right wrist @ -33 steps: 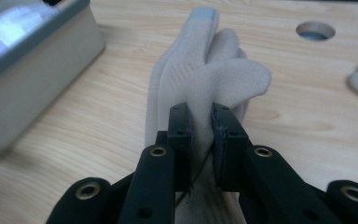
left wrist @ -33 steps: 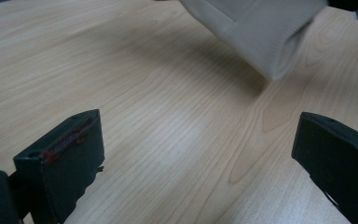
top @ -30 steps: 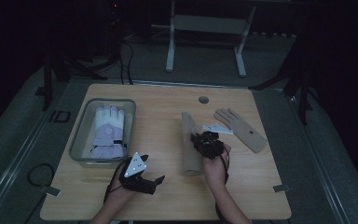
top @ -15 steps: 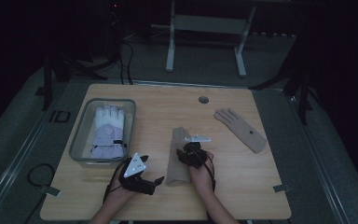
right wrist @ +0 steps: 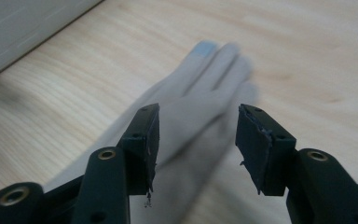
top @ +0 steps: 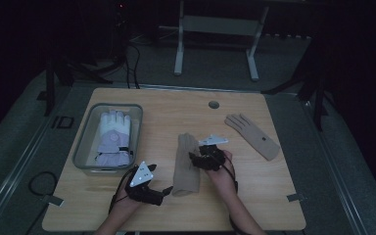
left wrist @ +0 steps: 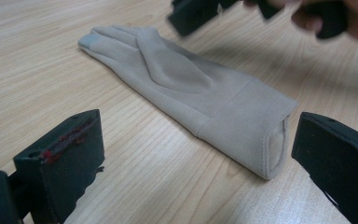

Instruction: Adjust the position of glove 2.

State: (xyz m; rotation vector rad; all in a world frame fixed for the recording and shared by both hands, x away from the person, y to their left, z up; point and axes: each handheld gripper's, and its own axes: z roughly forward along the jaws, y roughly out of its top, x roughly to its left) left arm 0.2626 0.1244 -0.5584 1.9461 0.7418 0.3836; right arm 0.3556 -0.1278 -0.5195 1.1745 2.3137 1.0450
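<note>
Right gripper [top: 203, 157] stands half open over the palm of the flat beige fabric glove [top: 185, 164], its jaws having just been opening with nothing clamped between them. Left gripper [top: 162, 192] waits wide open and empty at that glove's cuff end. The glove lies on the pale wooden table [top: 254, 186], to the right of the clear plastic bin [top: 84, 142] holding a white-and-lilac padded glove [top: 112, 137]; a second beige glove [top: 252, 135] lies well to the right of the first.

Risks — the left jaws straddle the cuff at table level and may pinch one fabric layer only, so the glove slips on lifting. Right-view blur suggests movement, possibly dragging the limp fabric askew.
</note>
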